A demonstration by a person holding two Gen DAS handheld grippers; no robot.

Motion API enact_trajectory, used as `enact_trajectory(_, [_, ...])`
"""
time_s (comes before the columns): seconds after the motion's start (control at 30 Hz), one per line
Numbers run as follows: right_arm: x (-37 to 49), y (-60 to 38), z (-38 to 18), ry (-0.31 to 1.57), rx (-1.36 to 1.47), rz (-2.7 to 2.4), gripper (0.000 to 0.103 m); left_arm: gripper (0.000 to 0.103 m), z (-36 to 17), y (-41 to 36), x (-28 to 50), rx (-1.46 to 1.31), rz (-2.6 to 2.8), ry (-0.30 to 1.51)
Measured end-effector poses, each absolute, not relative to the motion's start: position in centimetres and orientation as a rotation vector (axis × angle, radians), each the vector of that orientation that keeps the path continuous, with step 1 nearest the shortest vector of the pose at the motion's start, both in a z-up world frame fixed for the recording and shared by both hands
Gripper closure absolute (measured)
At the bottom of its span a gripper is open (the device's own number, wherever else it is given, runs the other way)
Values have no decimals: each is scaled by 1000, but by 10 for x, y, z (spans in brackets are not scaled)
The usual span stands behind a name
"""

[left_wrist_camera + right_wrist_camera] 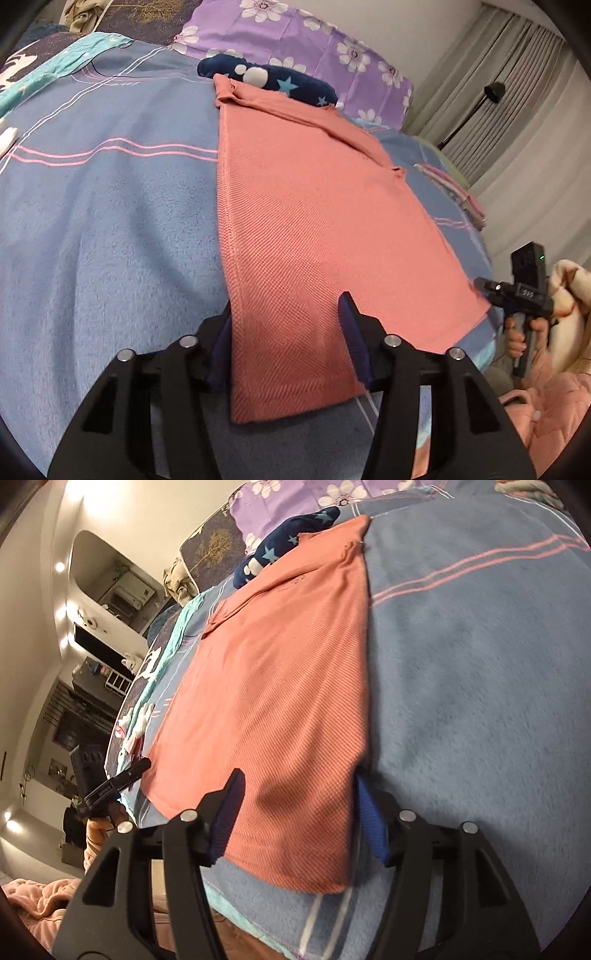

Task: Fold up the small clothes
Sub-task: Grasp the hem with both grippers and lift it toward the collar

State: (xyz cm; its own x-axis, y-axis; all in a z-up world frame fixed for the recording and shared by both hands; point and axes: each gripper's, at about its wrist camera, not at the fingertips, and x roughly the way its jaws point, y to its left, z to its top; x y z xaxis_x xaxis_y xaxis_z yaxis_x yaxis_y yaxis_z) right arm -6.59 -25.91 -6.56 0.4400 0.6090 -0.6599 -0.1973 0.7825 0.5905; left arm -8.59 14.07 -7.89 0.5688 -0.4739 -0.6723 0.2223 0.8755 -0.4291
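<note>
L tongs point(286, 317) part-open, astride pink shirt point(314, 221) hem, not gripping | R tongs point(299, 794) same, other corner

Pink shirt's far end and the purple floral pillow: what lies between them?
A dark navy garment with stars and white spots lies bunched there, between the pink shirt and the purple floral pillow. The left wrist view shows it best; the right wrist view also shows it.
</note>
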Motion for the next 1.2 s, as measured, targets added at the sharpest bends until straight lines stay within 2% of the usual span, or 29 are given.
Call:
enact_trajectory(0.03, [-63, -259, -67, 1000, 465, 509, 69, 90, -80, 142, -83, -320, -418, 881])
enact_trajectory(0.07, [-61, -261, -68, 1003, 484, 500, 90, 99, -81, 145, -79, -345, -430, 889])
enact_trajectory(0.1, [-59, -262, -69, 1004, 502, 500, 96, 99, -81, 147, -76, -384, -440, 889])
enact_trajectory(0.17, [-60, -261, -58, 969, 495, 493, 97, 99, -69, 142, -77, -341, -436, 856])
enact_trajectory(0.4, [-96, -279, 34, 719, 486, 572, 98, 99, 21, 132, -107, -258, -492, 613])
enact_trajectory(0.63, [-164, -306, 74, 610, 416, 523, 99, 98, 59, 129, -171, -197, -521, 524])
enact_trajectory(0.83, [-114, -290, 44, 697, 429, 453, 99, 98, 44, 115, -134, -182, -492, 576])
enact_trajectory(1.0, [-72, -283, 57, 622, 412, 432, 99, 98, 53, 118, -100, -174, -456, 553])
enact_trajectory(1.2, [-1, -275, 69, 614, 388, 419, 99, 98, 62, 122, -45, -167, -409, 554])
